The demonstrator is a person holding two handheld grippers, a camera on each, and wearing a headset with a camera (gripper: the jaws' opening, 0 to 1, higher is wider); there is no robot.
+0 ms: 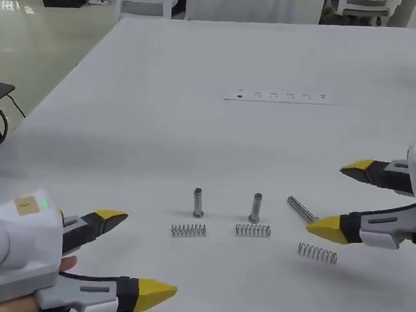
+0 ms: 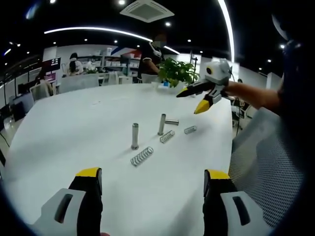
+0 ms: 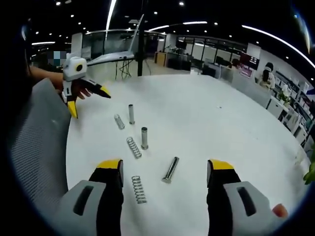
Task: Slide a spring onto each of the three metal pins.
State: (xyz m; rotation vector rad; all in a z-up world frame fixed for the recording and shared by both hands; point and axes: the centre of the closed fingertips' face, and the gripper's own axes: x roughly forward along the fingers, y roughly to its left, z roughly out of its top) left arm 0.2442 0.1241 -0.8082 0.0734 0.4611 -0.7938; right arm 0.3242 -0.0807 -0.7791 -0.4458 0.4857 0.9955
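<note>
Nearer tool: right gripper [image 1: 325, 200], open, empty; fallen pin [image 1: 301, 209] lies flat just ahead of its jaws, long side almost along them; spring [image 1: 318, 253] beside; left gripper [image 1: 151, 253] open, empty, well apart.

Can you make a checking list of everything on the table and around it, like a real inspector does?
Surface: white table, flat and clean.
Job's things: left pin and middle pin stand upright; right pin lies on its side. Left spring, middle spring and right spring lie flat, none on a pin.
Clutter: a white socket strip farther back.
Grippers: left gripper and right gripper, both open and holding nothing.
Cables: a black cable beside the table's left edge.
Surroundings: shiny floor, a plant, people at desks.
</note>
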